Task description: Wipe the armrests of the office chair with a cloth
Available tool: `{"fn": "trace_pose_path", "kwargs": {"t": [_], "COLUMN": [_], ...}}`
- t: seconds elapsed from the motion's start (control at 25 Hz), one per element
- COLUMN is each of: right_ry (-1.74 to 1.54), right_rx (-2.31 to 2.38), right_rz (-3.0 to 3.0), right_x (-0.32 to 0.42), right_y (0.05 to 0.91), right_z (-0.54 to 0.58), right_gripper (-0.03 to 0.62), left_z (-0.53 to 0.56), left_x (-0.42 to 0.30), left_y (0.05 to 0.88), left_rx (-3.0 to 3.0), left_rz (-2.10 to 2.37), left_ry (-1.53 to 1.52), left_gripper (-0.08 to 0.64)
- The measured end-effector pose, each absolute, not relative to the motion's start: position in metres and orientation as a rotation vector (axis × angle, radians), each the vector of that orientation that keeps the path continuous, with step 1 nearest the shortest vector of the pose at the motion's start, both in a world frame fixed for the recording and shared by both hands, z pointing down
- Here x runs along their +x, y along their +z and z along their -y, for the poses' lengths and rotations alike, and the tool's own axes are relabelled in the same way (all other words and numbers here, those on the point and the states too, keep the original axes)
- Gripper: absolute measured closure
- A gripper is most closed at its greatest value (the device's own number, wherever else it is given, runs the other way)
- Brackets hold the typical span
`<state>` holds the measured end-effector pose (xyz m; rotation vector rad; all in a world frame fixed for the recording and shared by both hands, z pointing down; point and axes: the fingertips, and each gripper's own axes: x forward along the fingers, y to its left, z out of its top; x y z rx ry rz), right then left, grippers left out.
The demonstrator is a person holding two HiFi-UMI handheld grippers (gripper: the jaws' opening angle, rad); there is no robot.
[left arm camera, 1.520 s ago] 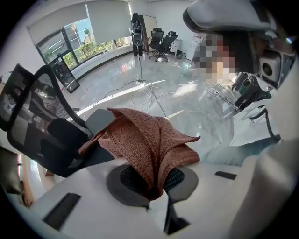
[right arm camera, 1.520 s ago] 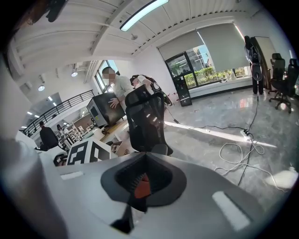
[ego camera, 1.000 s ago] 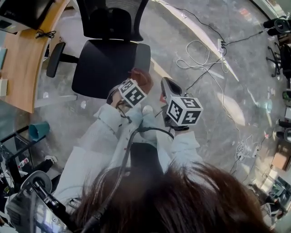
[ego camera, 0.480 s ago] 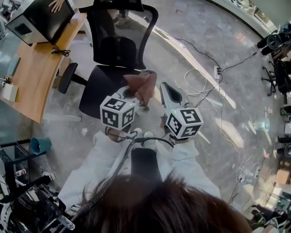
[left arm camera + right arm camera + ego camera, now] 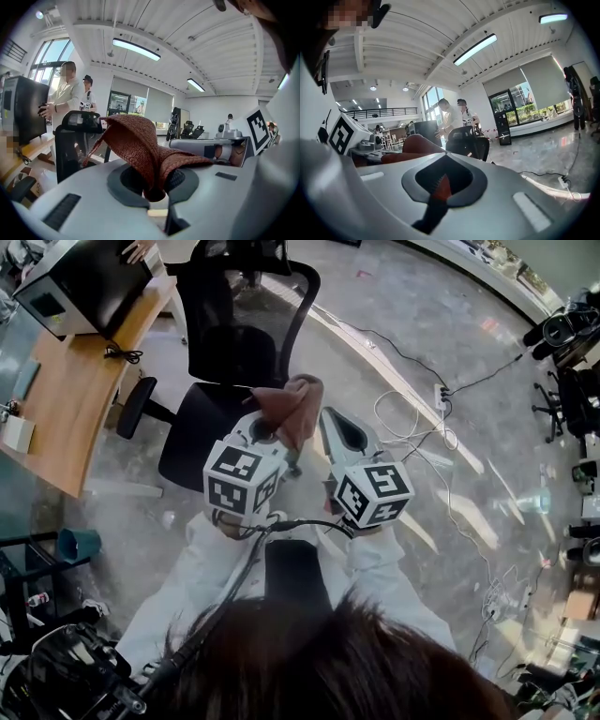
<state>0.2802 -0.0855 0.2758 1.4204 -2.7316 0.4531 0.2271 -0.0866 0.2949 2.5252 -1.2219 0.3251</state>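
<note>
Since 1 s ago the left gripper [image 5: 268, 427] has swung forward and up. Its marker cube now faces the head camera, and the cloth [image 5: 292, 407] has risen from the seat's front edge to beside the backrest frame.

Both forearms reach ahead side by side in pale sleeves, the grippers pointing to 12 o'clock. In the left gripper view the jaws are clamped on a fold of the rust-brown cloth [image 5: 140, 145], which stands up and drapes to both sides. The right gripper [image 5: 330, 418] sits just beside it at 3 o'clock. In its own view its jaws [image 5: 438, 187] are together with nothing between them.

The office chair [image 5: 234, 343] stands at 12 o'clock. 1 armrest [image 5: 137, 407] shows at 10 o'clock, well apart from the cloth. The other is hidden behind the cloth and grippers.

The wooden surface [image 5: 66, 399] edges in at 9 o'clock, near that armrest. Cables [image 5: 412, 418] loop over the floor at 2 o'clock, with bare floor between them and the chair.
</note>
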Motion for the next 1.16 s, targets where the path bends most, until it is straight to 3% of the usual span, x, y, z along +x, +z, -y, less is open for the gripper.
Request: {"fn": "trace_pose_path", "kwargs": {"t": [1.16], "right_ry": [0.486], "right_rx": [1.408], "right_rz": [2.706], "right_x": [0.296], "right_y": [0.295], "right_z": [0.100], "right_gripper": [0.592], "left_z": [0.104], "left_x": [0.234], "left_y": [0.313], "left_rx": [2.496], "left_rz": [1.196], "left_ry": [0.336], "left_gripper": [0.515]}}
